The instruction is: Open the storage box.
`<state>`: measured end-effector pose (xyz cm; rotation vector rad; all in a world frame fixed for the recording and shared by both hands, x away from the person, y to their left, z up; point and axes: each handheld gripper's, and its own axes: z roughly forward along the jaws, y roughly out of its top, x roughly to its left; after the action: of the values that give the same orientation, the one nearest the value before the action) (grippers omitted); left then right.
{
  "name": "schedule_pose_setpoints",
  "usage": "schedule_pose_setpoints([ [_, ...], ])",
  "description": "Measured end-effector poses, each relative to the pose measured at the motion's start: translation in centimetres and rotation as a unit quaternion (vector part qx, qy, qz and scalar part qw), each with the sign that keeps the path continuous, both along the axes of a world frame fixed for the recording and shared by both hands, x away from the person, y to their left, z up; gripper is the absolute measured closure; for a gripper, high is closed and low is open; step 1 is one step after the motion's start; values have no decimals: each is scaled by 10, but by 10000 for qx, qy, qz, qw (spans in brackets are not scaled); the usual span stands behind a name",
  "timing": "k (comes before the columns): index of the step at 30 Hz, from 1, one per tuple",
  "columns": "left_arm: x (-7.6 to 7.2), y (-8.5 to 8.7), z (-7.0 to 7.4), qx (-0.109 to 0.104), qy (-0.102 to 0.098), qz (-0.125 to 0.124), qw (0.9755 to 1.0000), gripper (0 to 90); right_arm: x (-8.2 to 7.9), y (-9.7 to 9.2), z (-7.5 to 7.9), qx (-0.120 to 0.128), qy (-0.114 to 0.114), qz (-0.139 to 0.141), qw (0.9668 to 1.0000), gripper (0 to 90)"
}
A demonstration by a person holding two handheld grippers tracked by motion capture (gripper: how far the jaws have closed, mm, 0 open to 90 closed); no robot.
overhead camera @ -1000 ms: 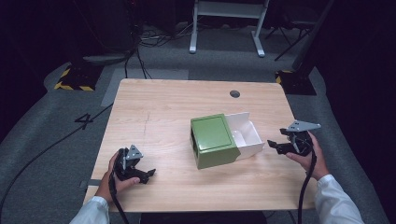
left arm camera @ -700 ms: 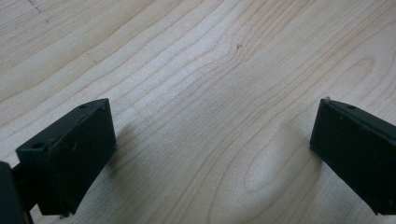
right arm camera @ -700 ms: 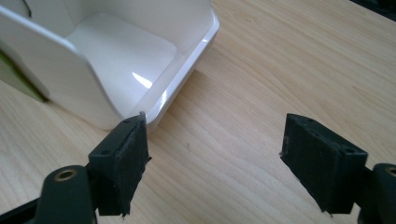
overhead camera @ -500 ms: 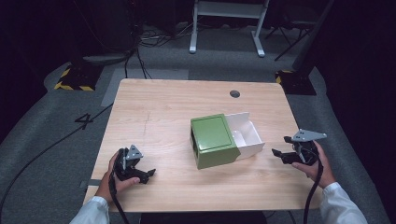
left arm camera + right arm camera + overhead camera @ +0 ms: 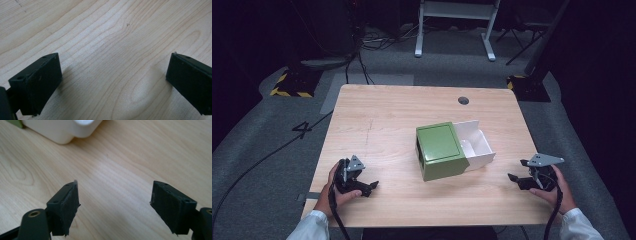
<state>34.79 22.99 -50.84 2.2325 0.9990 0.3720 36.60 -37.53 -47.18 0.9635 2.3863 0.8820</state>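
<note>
Sitting near the middle of the table (image 5: pixel 377 110), the green box (image 5: pixel 441 150) had its white drawer (image 5: pixel 477 145) pulled partway out on the side facing the right tongs (image 5: pixel 521 179), which probably explained why that hand waited on that side, well apart from the box and near the table's edge. From the right gripper view a rounded white corner of the drawer (image 5: pixel 62 131) lay ahead of the jaws, which stood wide with only bare wood between them, gripping nothing. On the box's other side, also well clear of it, the left tongs (image 5: pixel 362 186) rested low over the table, likely parked until needed; their jaws too were spread wide, empty, with plain wood grain between them in the left gripper view.
</note>
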Motion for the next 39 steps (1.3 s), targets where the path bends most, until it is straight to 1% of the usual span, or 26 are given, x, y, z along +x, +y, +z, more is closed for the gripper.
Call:
schedule_pose_setpoints([
  [2,0,0,0,0,0,1,10000,5,-3,-3,-5,-36,19,-21,10000,229],
  [4,0,0,0,-1,0,-1,10000,5,-5,-5,-6,9,34,-43,10000,229],
  [5,0,0,0,-4,4,2,10000,5,-6,-7,-8,56,37,-68,10000,229],
  [6,0,0,0,1,2,0,10000,5,-9,-11,-11,174,67,-136,9997,228],
  [7,0,0,0,1,2,0,10000,5,-9,-11,-11,174,67,-136,9997,228],
  [8,0,0,0,15,-13,17,10000,5,-12,-15,-15,260,116,-164,9995,228],
  [11,-1,0,0,18,-16,22,10000,5,-14,-19,-20,289,127,-191,9993,227],
  [12,-1,0,0,18,-15,23,10000,5,-17,-22,-24,370,141,-232,9989,227],
  [13,-1,0,0,16,-15,22,10000,5,-17,-22,-24,370,141,-232,9989,227],
  [14,-1,0,0,17,-15,23,10000,5,-19,-24,-29,444,191,-286,9984,221],
  [16,0,0,0,17,-14,22,10000,5,-21,-28,-32,592,186,-316,9976,215],
  [17,0,0,0,17,-14,22,10000,5,-21,-28,-32,592,186,-316,9976,215],
  [18,0,0,0,16,-13,23,10000,5,-21,-30,-34,687,186,-396,9967,212],
  [22,-1,0,0,17,-15,24,10000,5,-22,-30,-36,725,113,-457,9963,190],
  [32,-1,0,0,15,-12,28,10000,5,-22,-29,-36,714,117,-558,9958,172],
  [39,-1,0,0,17,-11,27,10000,5,-22,-29,-36,715,115,-572,9957,172],
])
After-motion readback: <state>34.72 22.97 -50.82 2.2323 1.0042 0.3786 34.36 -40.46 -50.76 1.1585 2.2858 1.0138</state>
